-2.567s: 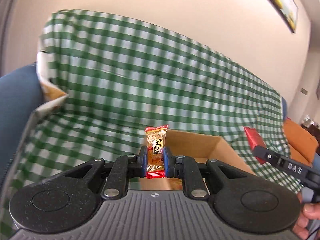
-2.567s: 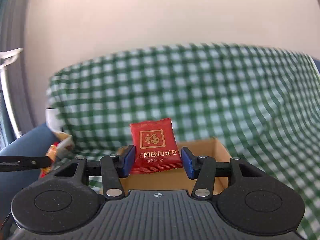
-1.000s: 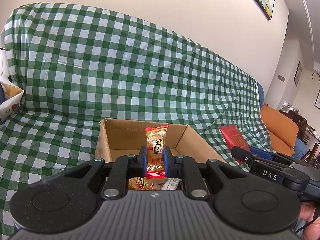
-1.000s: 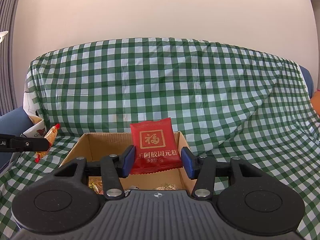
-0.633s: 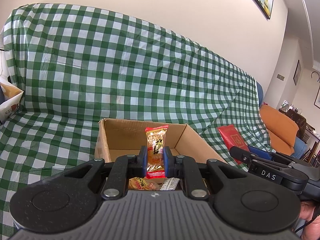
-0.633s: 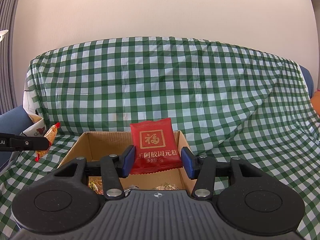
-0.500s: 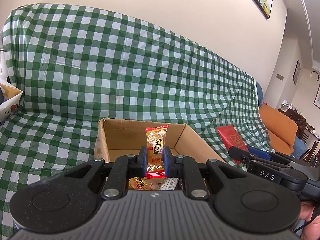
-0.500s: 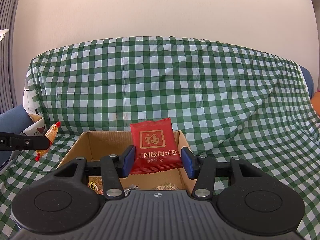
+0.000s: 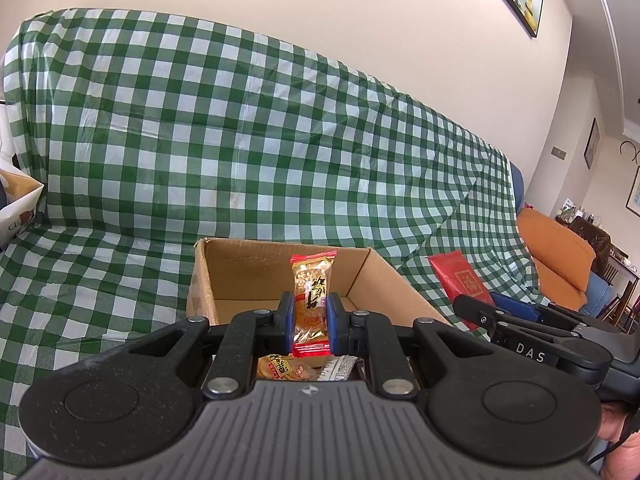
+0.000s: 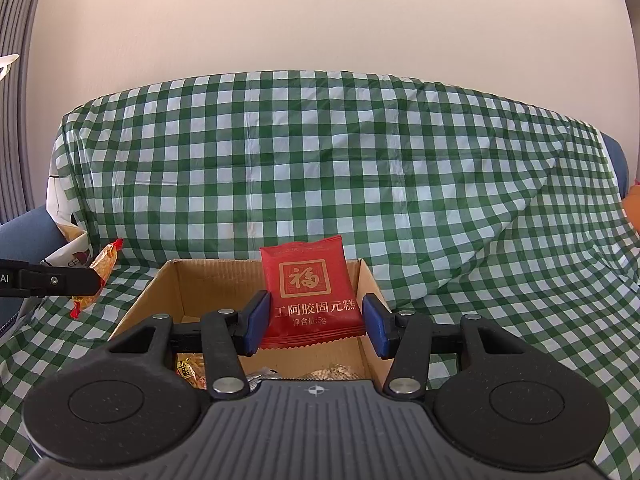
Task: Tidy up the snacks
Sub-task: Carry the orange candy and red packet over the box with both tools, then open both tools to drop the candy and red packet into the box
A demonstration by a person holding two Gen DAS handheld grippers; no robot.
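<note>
Now left gripper (image 9: 311, 322) pinching gold rice-cracker packet (image 9: 311, 300), right gripper (image 10: 316, 322) pinching red sachet (image 10: 310, 296), both near the open cardboard box (image 10: 208, 280) on green checked cloth (image 10: 400, 184).

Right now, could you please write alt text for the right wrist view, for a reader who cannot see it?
The right gripper holds a red snack packet upright above an open cardboard box with a few wrapped snacks inside. The box sits on a green checked cloth; at far left, the left gripper holds an orange candy.
</note>
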